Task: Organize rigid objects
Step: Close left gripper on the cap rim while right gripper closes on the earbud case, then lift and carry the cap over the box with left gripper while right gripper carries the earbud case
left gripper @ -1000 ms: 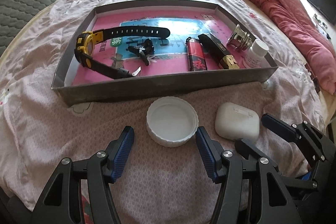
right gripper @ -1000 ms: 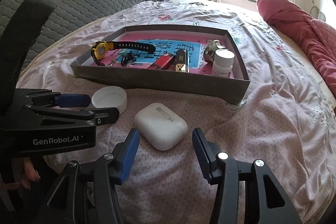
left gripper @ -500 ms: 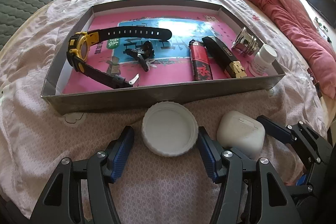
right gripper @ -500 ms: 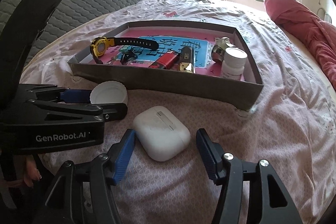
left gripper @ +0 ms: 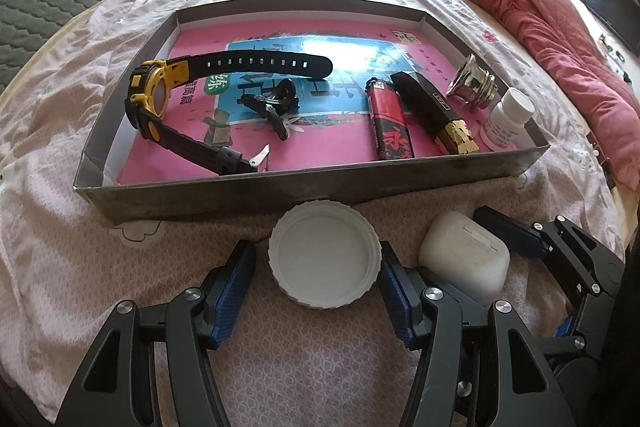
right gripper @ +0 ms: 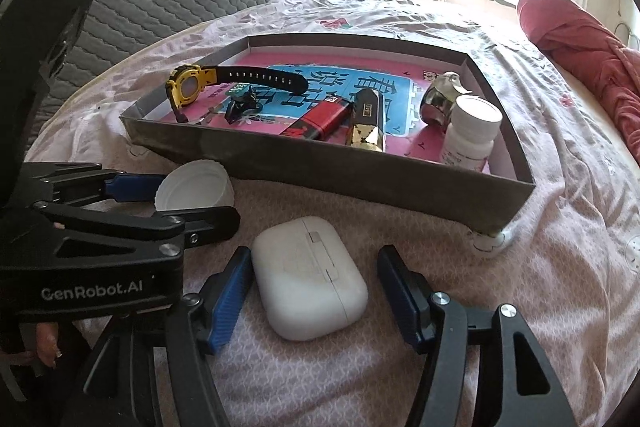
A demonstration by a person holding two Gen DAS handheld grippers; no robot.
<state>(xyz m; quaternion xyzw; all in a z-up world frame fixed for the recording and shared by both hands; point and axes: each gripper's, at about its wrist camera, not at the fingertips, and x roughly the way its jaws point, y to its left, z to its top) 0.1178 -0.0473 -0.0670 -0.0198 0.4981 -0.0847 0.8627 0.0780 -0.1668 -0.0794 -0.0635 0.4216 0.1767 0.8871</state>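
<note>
On the bed, both claws have closed in: right claw (right gripper: 310,293) is opening around the white case (right gripper: 310,279), pads apart. Left claw (left gripper: 318,287) straddles the lid (left gripper: 324,259), ungripped; both pickups look imminent.

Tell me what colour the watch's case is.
Yellow with black trim; the strap is black. The watch shows best in the left wrist view.

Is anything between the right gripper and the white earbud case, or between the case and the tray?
Nothing blocks the right gripper: its jaws are opening, with the earbud case already between them, pads clear of it. Between the case and the tray sits only the tray's near wall, which the case would have to be lifted over.
</note>
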